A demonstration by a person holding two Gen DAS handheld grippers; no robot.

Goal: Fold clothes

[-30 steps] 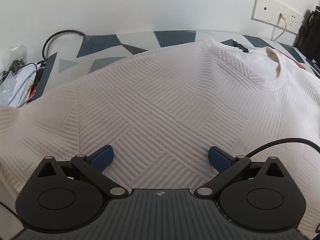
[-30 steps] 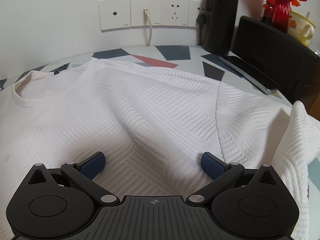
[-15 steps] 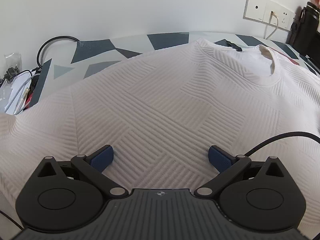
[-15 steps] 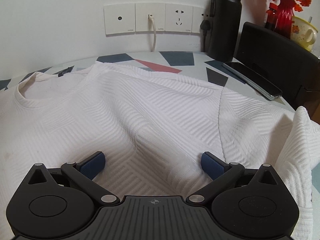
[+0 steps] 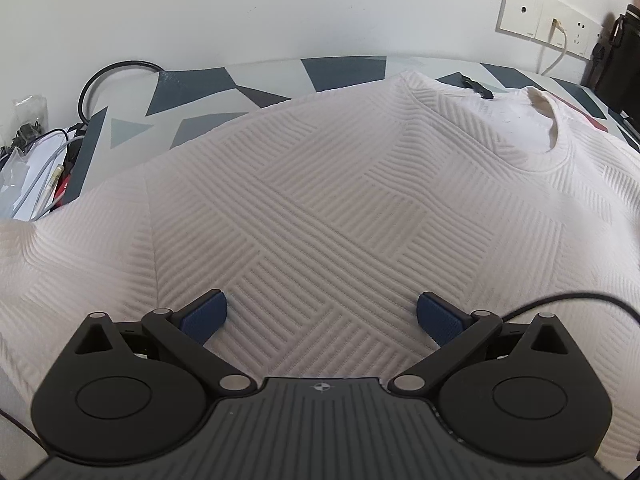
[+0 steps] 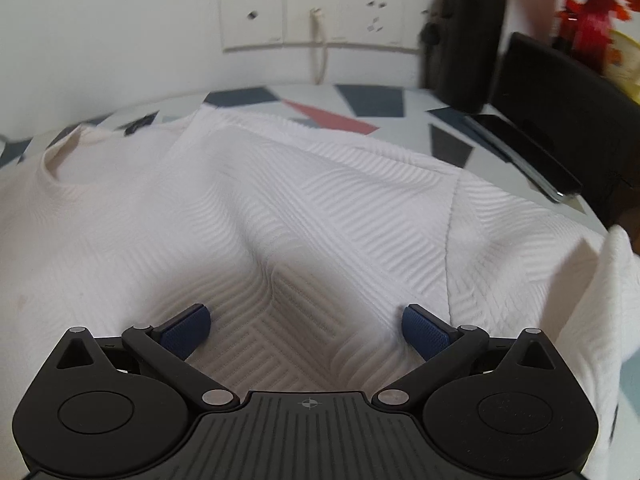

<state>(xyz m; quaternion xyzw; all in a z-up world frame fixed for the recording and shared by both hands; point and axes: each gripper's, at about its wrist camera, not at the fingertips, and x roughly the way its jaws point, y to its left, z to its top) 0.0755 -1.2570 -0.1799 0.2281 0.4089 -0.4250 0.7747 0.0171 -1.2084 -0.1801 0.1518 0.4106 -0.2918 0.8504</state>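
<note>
White wall fills the top of both views, with a row of socket plates on it and a pale cable plugged into one. Below it lies the table, patterned in grey, dark blue and red triangles.

Spread across that table is the white sweater, ribbed in blocks of slanted lines. Its round neckline sits at the upper right of my left view and the upper left of my right view.

My left gripper is low over the sweater's body at bottom centre, pointing toward the wall, its blue pads spread wide with only fabric between them. My right gripper is posed the same way, fingers wide apart above a raised crease in the cloth. Whether either touches the fabric, I cannot tell.

At the right of my right view a sleeve is bunched up. Behind it stand a black bottle, a dark box and a phone, blurred. Loose cables lie at the left edge of my left view.
</note>
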